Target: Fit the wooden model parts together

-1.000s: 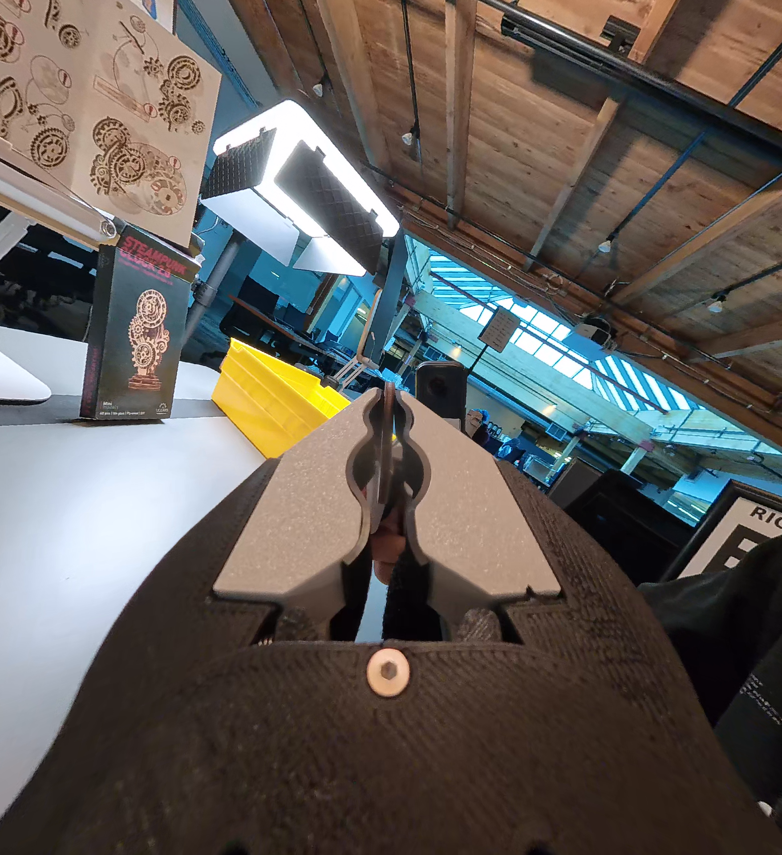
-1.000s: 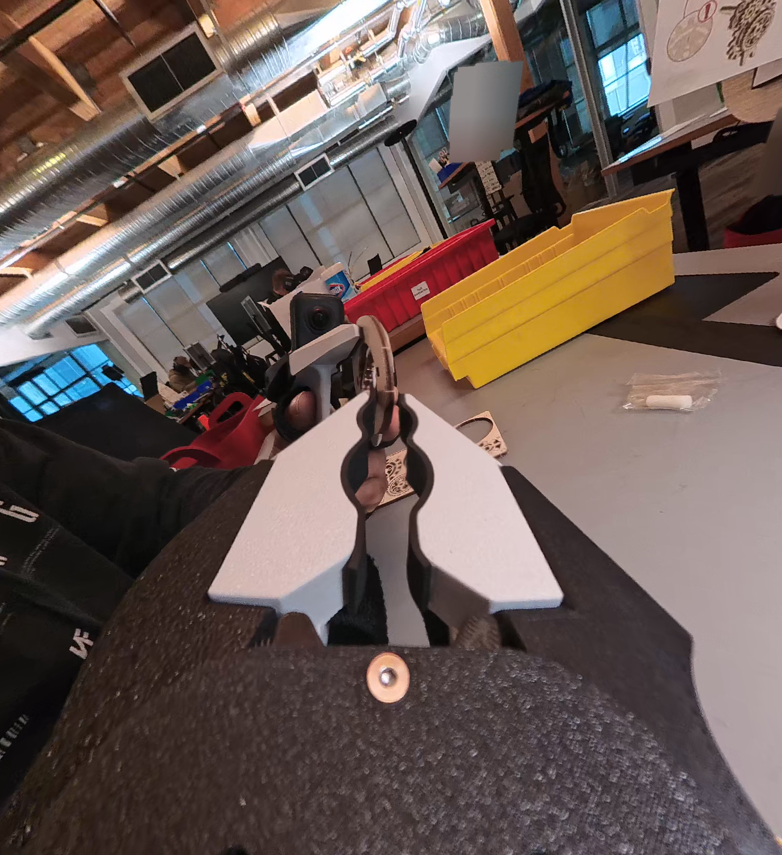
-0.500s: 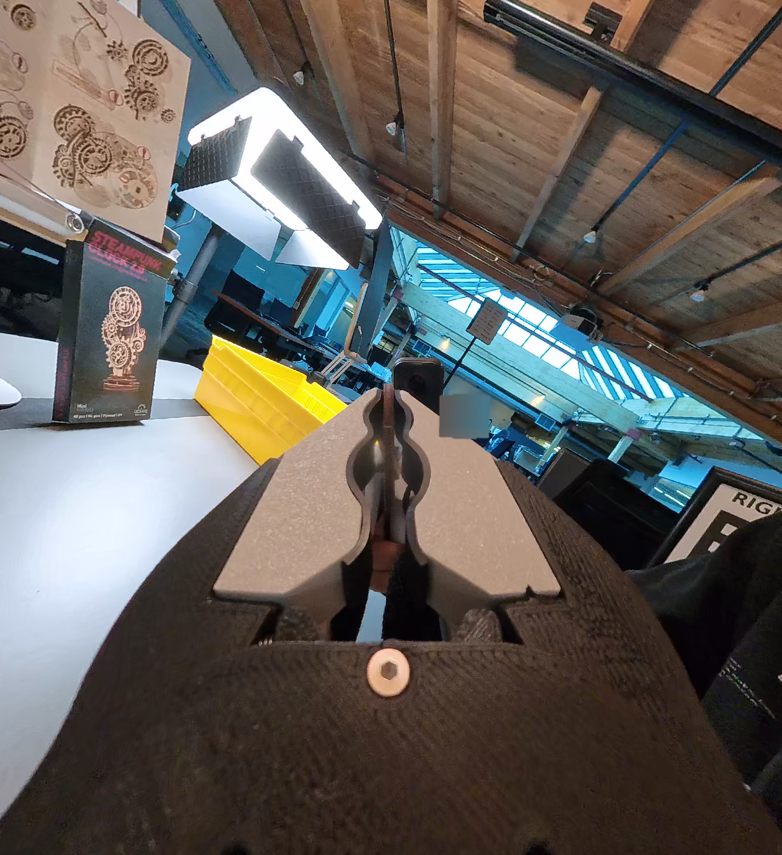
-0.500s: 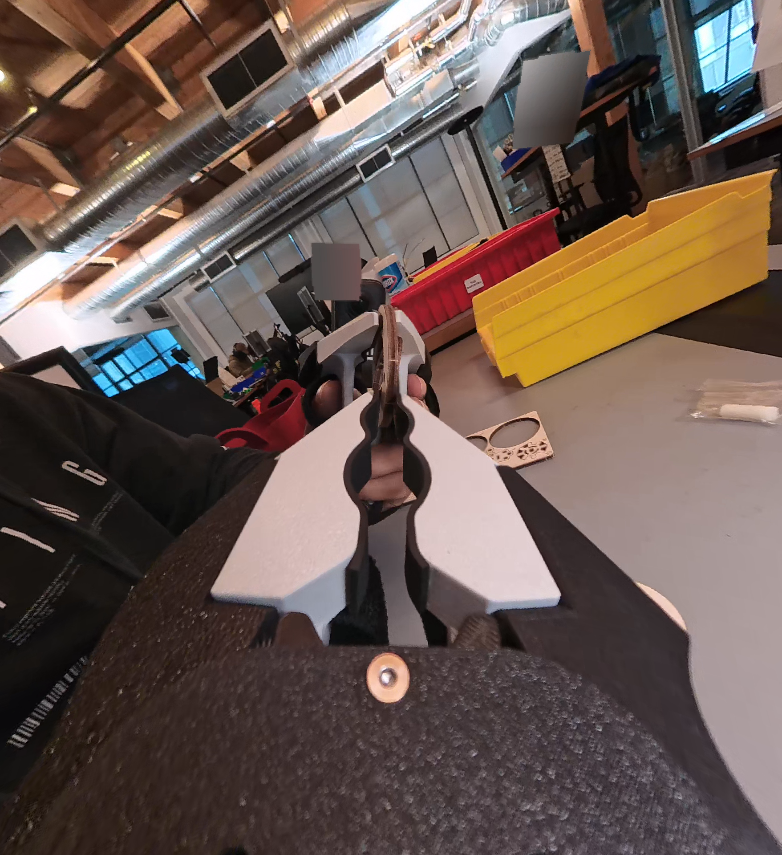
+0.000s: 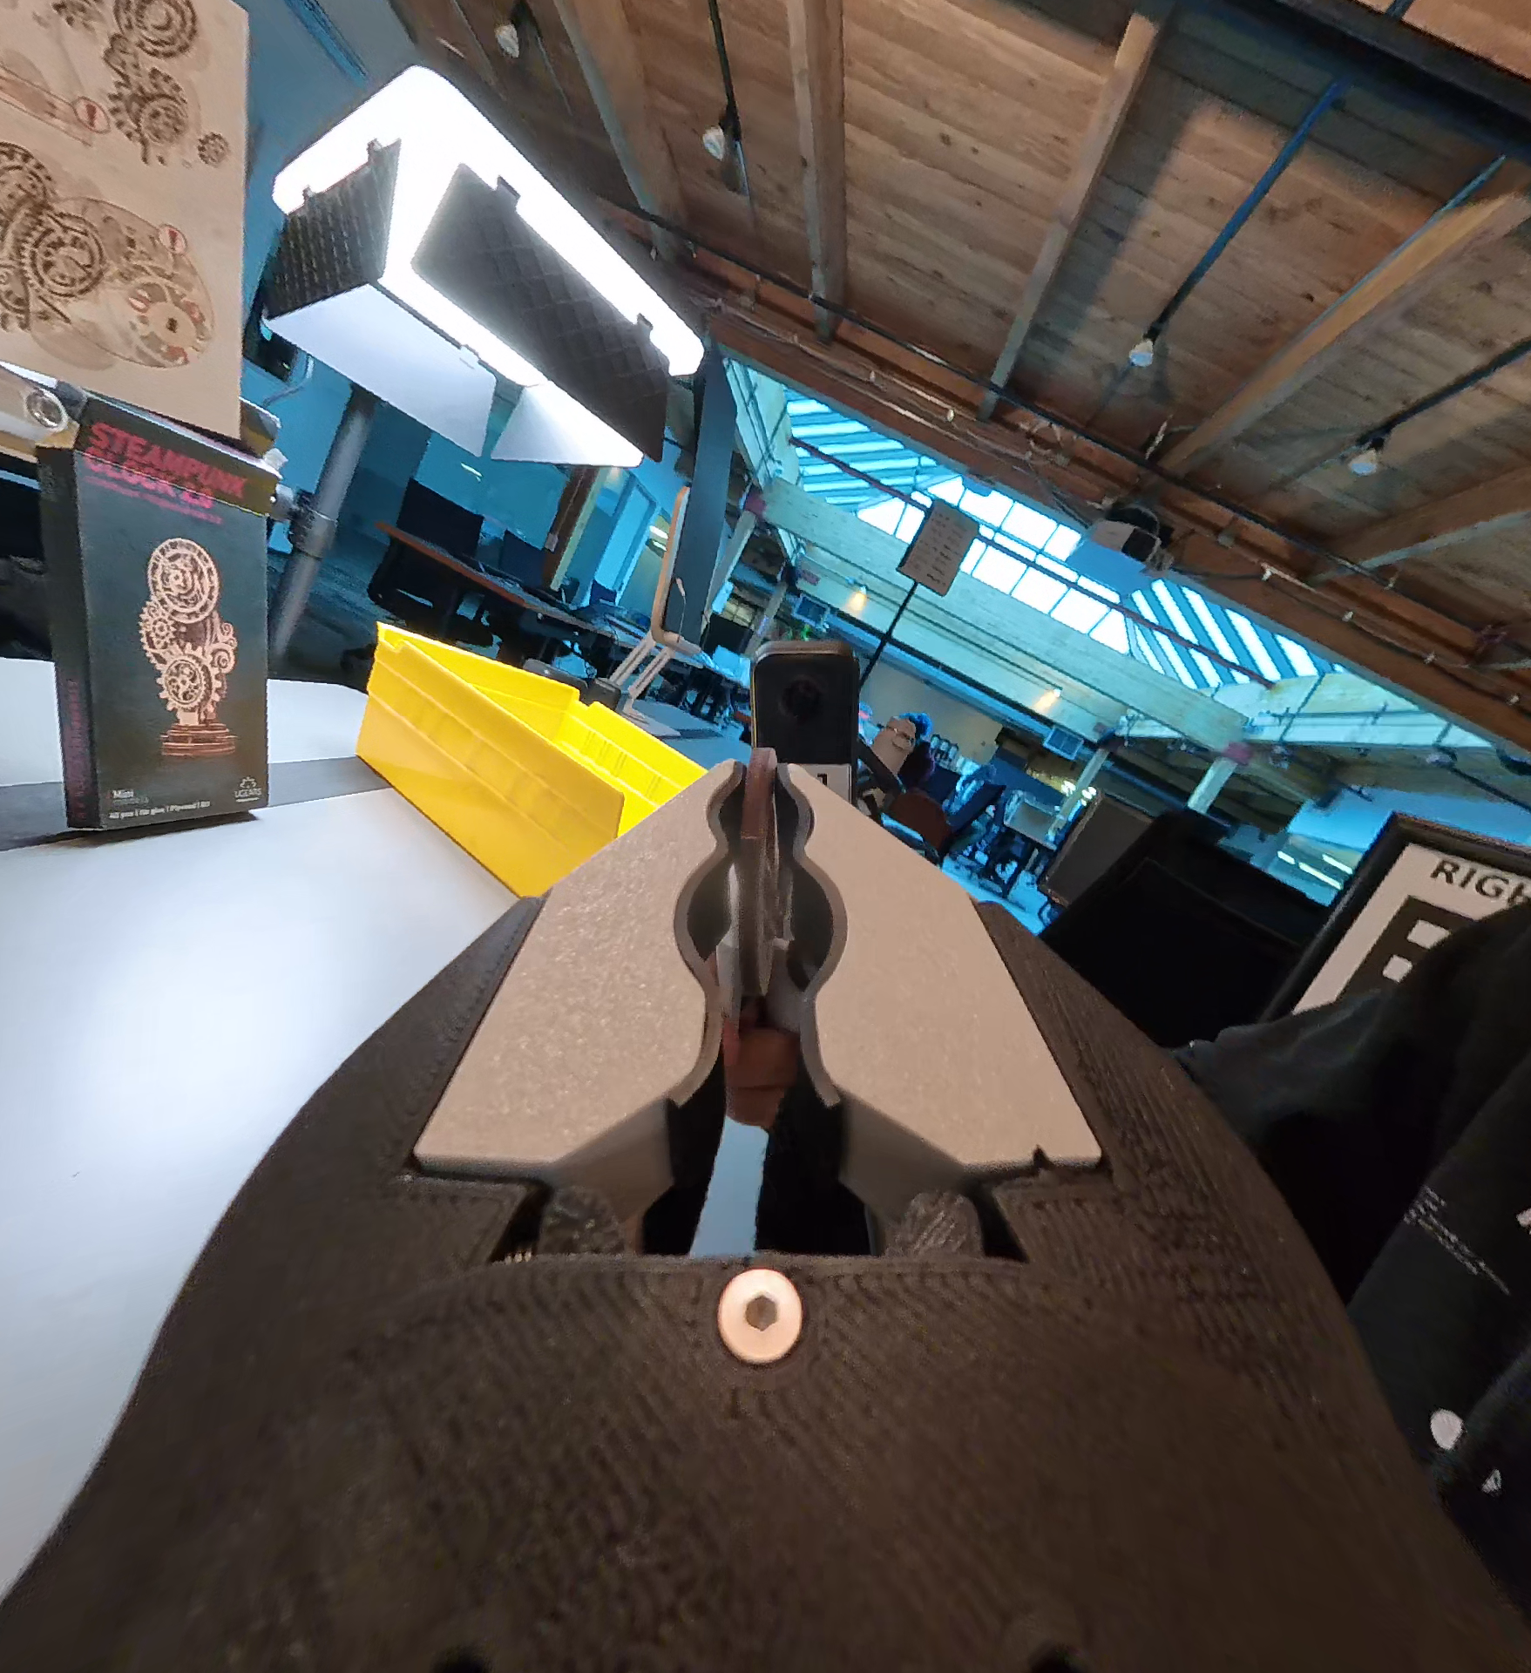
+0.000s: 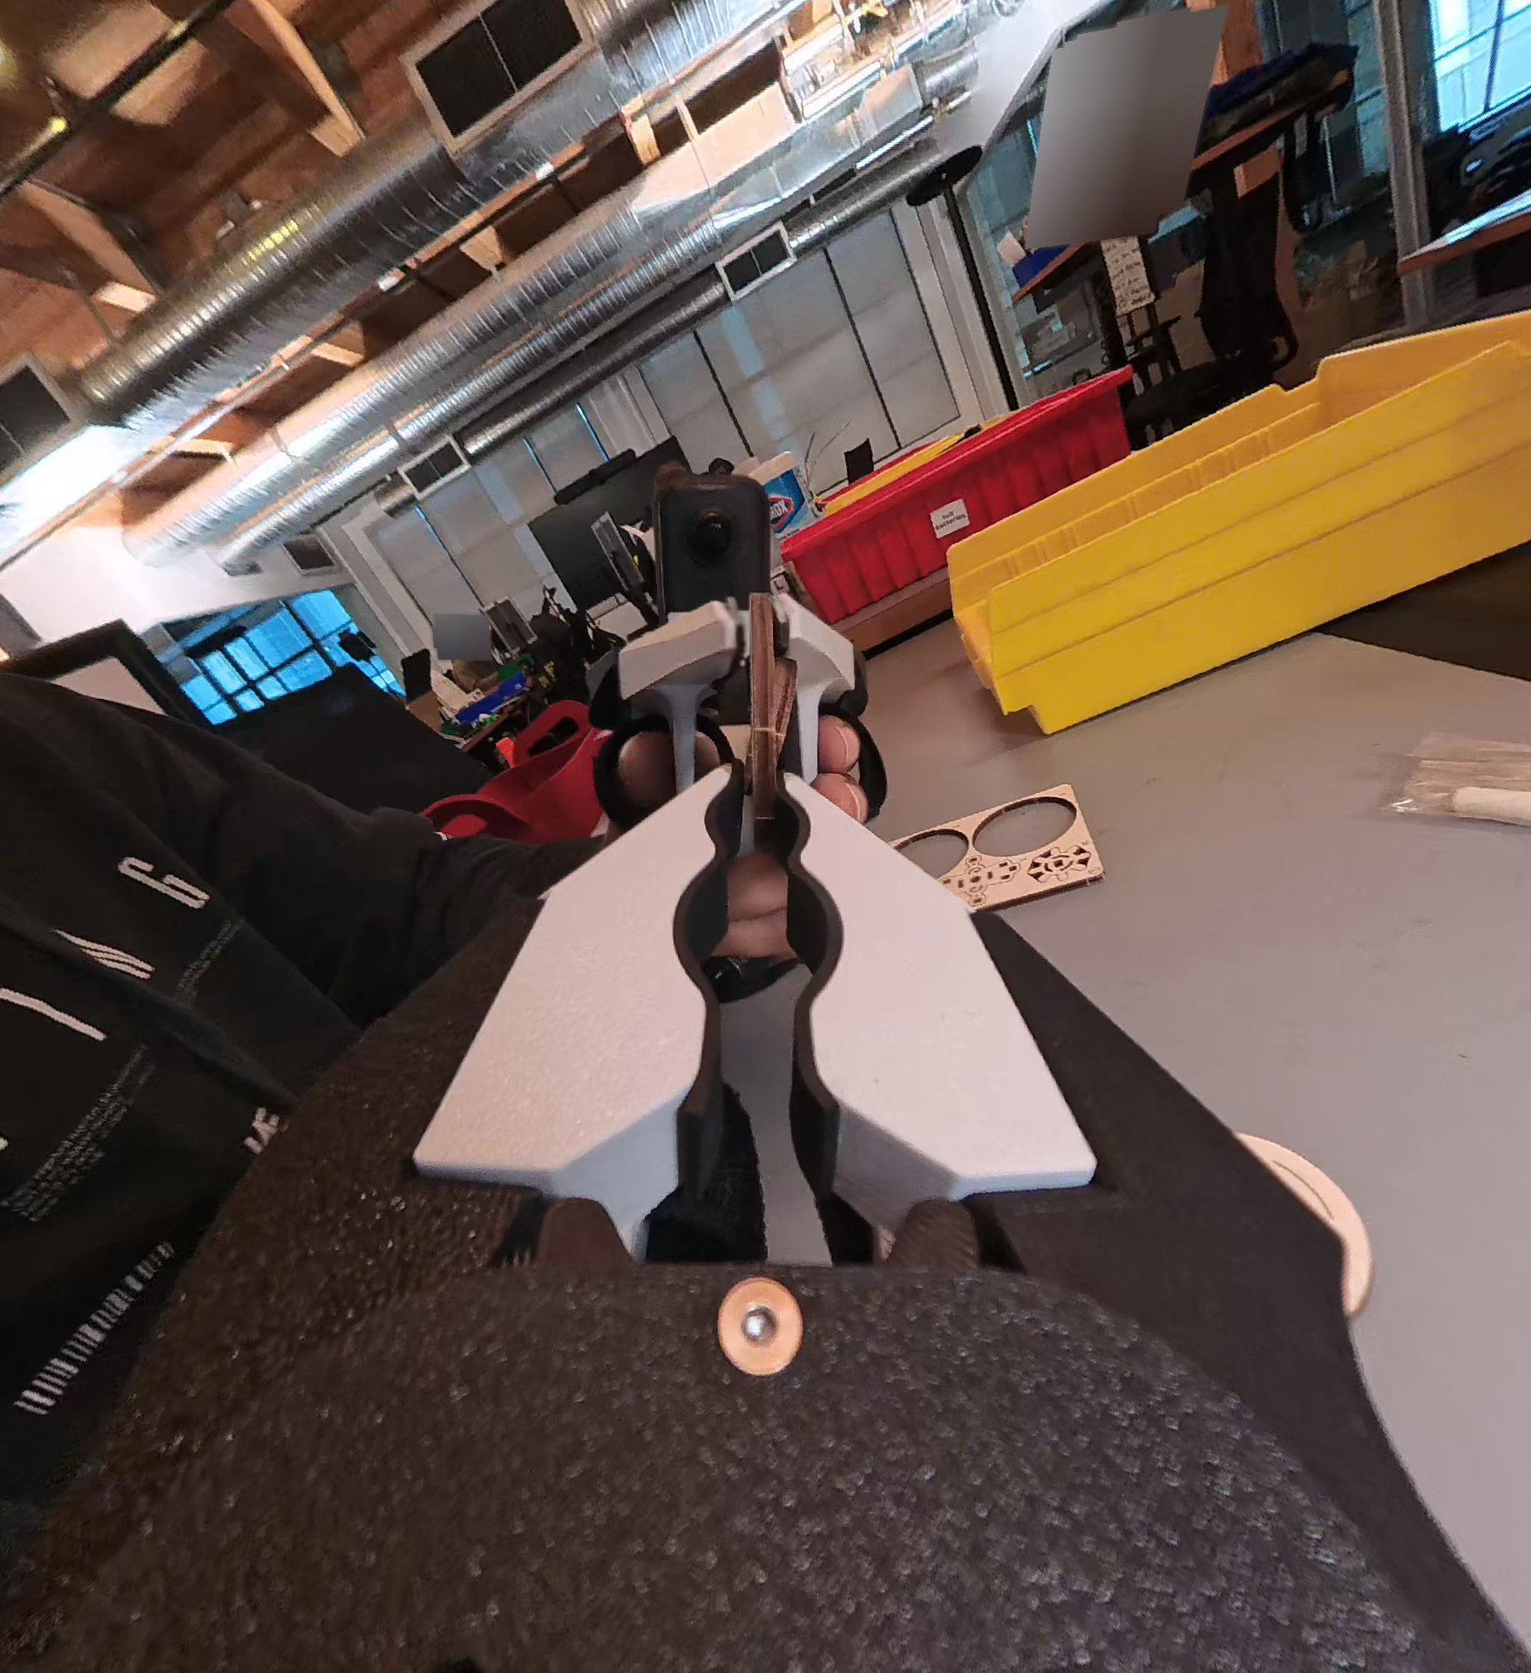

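My left gripper (image 5: 760, 779) is shut on a thin dark wooden part (image 5: 757, 842) that I see edge-on between its tips. My right gripper (image 6: 757, 788) is shut on a thin wooden part (image 6: 769, 715), also edge-on. The two grippers face each other tip to tip above the grey table (image 6: 1286, 978). In the right wrist view the left gripper (image 6: 748, 634) is straight ahead, held by a hand (image 6: 838, 751), and the wood runs up into its jaws. I cannot tell where one part ends and the other begins. The right gripper's camera (image 5: 802, 715) shows above my left tips.
Yellow bins (image 6: 1268, 525) and a red bin (image 6: 952, 525) stand at the table's far side. A cut-out wooden sheet (image 6: 997, 851), a clear bag with a white stick (image 6: 1504, 797) and a round disc (image 6: 1323, 1213) lie on the table. A black box (image 5: 164, 616) stands at the left. The grippers are tip to tip, or close to it.
Both grippers stay shut on the wood. The right view has swung, so the left gripper now sits straight ahead and closer. The left view has shifted slightly, so the box sits further right.
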`<state>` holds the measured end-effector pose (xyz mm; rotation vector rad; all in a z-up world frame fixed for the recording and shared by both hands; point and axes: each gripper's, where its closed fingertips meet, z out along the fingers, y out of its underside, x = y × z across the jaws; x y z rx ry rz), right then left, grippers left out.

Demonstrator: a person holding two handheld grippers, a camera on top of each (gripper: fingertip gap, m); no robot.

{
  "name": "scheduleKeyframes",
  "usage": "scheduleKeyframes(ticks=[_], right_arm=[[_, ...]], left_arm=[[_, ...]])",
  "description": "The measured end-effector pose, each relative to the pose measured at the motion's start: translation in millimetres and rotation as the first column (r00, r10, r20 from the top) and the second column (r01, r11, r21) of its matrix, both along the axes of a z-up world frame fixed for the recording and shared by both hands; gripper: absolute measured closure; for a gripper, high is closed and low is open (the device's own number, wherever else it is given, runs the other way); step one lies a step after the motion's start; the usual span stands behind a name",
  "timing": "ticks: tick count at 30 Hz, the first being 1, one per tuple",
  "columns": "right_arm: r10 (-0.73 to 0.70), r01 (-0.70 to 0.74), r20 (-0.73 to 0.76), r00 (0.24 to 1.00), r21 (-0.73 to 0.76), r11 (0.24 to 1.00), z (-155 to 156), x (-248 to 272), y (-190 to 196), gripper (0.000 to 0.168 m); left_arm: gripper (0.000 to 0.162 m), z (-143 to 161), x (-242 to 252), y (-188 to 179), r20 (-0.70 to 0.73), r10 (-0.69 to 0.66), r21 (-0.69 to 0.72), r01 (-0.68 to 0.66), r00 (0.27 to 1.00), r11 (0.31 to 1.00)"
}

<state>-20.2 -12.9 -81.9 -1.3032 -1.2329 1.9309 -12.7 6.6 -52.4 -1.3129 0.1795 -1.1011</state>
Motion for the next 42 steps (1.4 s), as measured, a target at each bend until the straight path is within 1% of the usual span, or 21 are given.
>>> scheduleKeyframes(ticks=[3, 4, 7, 9, 16, 18, 19, 21, 23, 26, 28, 30, 31, 33, 35, 37, 38, 39, 40, 41, 42], right_arm=[[-0.040, 0.040, -0.010, 0.999, 0.026, 0.999, 1, 1, 6, 0.166], [-0.040, 0.041, -0.006, 0.999, 0.040, 0.998, 0, 1, 5, 0.166], [-0.075, 0.076, -0.016, 0.997, 0.077, 0.994, 0, 0, 7, 0.166], [-0.109, 0.111, -0.034, 0.993, 0.068, 0.991, 4, 2, 14, 0.166], [-0.216, 0.219, -0.045, 0.975, 0.095, 0.971, 6, 4, 29, 0.161], [-0.181, 0.192, -0.094, 0.979, 0.132, 0.972, 15, 8, 22, 0.162], [-0.130, 0.146, -0.115, 0.985, 0.141, 0.979, 19, 11, 14, 0.162], [-0.048, 0.070, -0.145, 0.988, 0.149, 0.986, 28, 19, 4, 0.156], [-0.040, 0.073, -0.152, 0.988, 0.223, 0.972, 31, 24, 2, 0.152], [-0.043, 0.067, -0.071, 0.997, 0.393, 0.917, 18, 29, 2, 0.147], [-0.043, 0.050, -0.026, 0.999, 0.475, 0.879, 11, 32, 0, 0.142], [-0.052, 0.037, 0.011, 0.999, 0.569, 0.821, 2, 33, -2, 0.144], [-0.055, 0.030, 0.023, 0.998, 0.598, 0.801, -1, 34, -4, 0.149], [-0.067, 0.031, 0.032, 0.997, 0.642, 0.766, -4, 33, -6, 0.162], [-0.112, 0.078, 0.003, 0.994, 0.701, 0.709, -4, 31, -3, 0.168], [-0.161, 0.140, -0.043, 0.986, 0.738, 0.660, 1, 31, 3, 0.168], [-0.189, 0.181, -0.076, 0.979, 0.753, 0.632, 5, 31, 8, 0.168], [-0.225, 0.222, -0.106, 0.969, 0.776, 0.590, 7, 31, 13, 0.168], [-0.265, 0.269, -0.145, 0.953, 0.808, 0.525, 8, 31, 19, 0.168], [-0.296, 0.310, -0.189, 0.936, 0.841, 0.444, 9, 30, 23, 0.168], [-0.322, 0.347, -0.235, 0.917, 0.869, 0.353, 9, 28, 26, 0.168]], left_arm=[[0.142, -2, -1, -1, -0.065, -0.053, -0.010, 0.053, 0.996, 0.999], [0.142, -4, -1, -2, -0.104, -0.060, -0.005, 0.060, 0.993, 0.998], [0.150, -8, -6, -1, -0.225, -0.020, 0.020, 0.025, 0.974, 0.999], [0.157, -8, -11, -2, -0.266, -0.001, 0.040, 0.012, 0.964, 0.999], [0.159, -14, -6, -2, -0.386, 0.061, 0.088, -0.029, 0.921, 0.996], [0.160, -9, -4, -7, -0.380, 0.054, 0.125, -0.007, 0.923, 0.992], [0.160, -6, -2, -12, -0.370, 0.029, 0.147, 0.028, 0.929, 0.989], [0.160, -2, 2, -22, -0.392, 0.000, 0.197, 0.084, 0.920, 0.977], [0.160, -6, 8, -27, -0.503, 0.053, 0.266, 0.096, 0.862, 0.959], [0.160, -16, 20, -30, -0.692, 0.203, 0.379, 0.110, 0.692, 0.919], [0.160, -24, 26, -30, -0.758, 0.277, 0.426, 0.126, 0.591, 0.896], [0.160, -32, 30, -30, -0.784, 0.278, 0.421, 0.147, 0.554, 0.895], [0.160, -35, 31, -30, -0.789, 0.269, 0.411, 0.151, 0.552, 0.899], [0.160, -38, 30, -27, -0.786, 0.259, 0.398, 0.140, 0.562, 0.907], [0.157, -38, 26, -22, -0.766, 0.228, 0.358, 0.103, 0.601, 0.928], [0.149, -36, 18, -15, -0.698, 0.165, 0.272, 0.044, 0.697, 0.961], [0.140, -33, 10, -10, -0.643, 0.141, 0.223, 0.008, 0.753, 0.975], [0.136, -30, 2, -5, -0.574, 0.114, 0.163, -0.023, 0.811, 0.986], [0.134, -27, -5, -1, -0.494, 0.073, 0.083, -0.037, 0.866, 0.996], [0.136, -28, -8, 3, -0.401, 0.013, -0.022, -0.024, 0.916, 0.999], [0.135, -29, -6, 3, -0.286, -0.083, -0.128, 0.048, 0.955, 0.991]])
